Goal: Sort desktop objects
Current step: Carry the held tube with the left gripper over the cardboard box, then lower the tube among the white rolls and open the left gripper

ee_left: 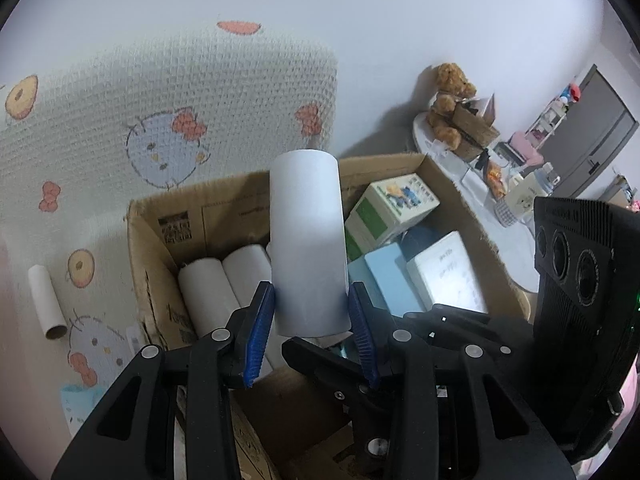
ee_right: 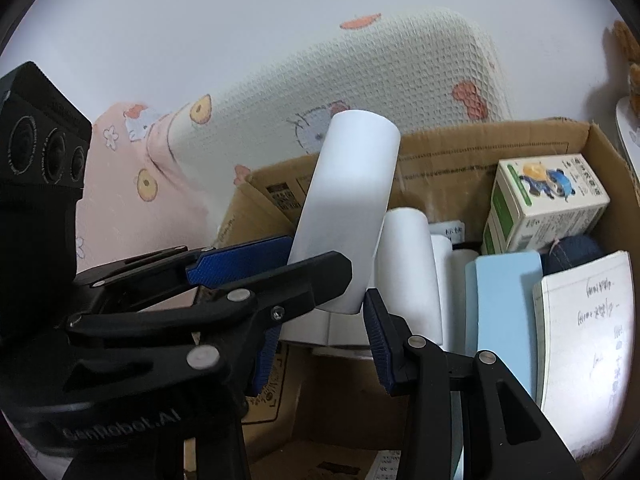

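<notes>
My left gripper (ee_left: 311, 292) is shut on a white paper tube (ee_left: 306, 236), blue pads pressing its lower end from both sides. The tube stands nearly upright over an open cardboard box (ee_left: 168, 216). Inside the box at the left lie more white tubes (ee_left: 208, 292). In the right wrist view the held tube (ee_right: 348, 208) leans right over the box (ee_right: 480, 140), with the left gripper (ee_right: 320, 260) reaching in from the left. My right gripper (ee_right: 320, 320) sits just below and beside it, jaws apart with nothing pressed between the pads. Its left fingertip is hidden behind the left gripper.
The box also holds a green-and-white carton (ee_left: 388, 208), a light blue block (ee_left: 384, 268) and a white notebook (ee_left: 448, 272). Another tube (ee_left: 46, 300) lies on the patterned blanket (ee_left: 160, 100) left of the box. A teddy bear (ee_left: 448, 100) in a basket sits on a white table behind.
</notes>
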A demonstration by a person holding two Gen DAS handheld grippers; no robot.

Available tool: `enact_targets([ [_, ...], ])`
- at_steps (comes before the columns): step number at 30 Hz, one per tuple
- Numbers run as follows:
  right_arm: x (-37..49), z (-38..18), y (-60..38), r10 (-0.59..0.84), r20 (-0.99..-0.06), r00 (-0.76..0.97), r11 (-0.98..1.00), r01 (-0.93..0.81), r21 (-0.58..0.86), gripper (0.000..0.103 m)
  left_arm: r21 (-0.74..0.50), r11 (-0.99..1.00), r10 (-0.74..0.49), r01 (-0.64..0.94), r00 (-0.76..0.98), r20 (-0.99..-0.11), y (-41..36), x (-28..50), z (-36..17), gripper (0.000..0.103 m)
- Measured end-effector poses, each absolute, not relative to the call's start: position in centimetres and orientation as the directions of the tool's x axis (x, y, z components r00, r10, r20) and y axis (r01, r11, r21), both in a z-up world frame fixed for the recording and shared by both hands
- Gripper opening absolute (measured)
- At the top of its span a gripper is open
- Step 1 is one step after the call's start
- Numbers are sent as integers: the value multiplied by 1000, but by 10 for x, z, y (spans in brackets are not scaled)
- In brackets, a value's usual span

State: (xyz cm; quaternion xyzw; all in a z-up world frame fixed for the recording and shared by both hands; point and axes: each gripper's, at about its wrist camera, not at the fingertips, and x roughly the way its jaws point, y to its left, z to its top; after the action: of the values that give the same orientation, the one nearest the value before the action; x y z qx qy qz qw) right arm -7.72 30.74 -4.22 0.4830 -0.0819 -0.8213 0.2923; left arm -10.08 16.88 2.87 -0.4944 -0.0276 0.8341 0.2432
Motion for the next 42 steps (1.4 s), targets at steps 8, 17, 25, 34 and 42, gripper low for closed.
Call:
enact_targets([
  [8, -72, -51, 301, -547, -776, -313, -813, 418, 405, 38, -273, -902, 392, -333, -371, -842, 169, -99, 16, 42],
  [17, -76, -51, 303, -522, -786, -332, -828, 417, 374, 38, -291, -903, 394, -316, -341, -853, 174, -98, 14, 40],
  [25, -79, -52, 299, -549, -771, -323, -808, 439, 392, 38, -244, -930, 339, -275, -379, -861, 168, -99, 16, 31],
  [34, -87, -34, 305, -562, -756, -335, -805, 431, 407, 38, -282, -919, 375, -275, -395, -839, 153, -116, 26, 31],
  [42, -102, -33, 287, -500, -808, -312, -821, 466, 329, 38, -352, -905, 414, -241, -300, -859, 156, -138, 15, 31],
])
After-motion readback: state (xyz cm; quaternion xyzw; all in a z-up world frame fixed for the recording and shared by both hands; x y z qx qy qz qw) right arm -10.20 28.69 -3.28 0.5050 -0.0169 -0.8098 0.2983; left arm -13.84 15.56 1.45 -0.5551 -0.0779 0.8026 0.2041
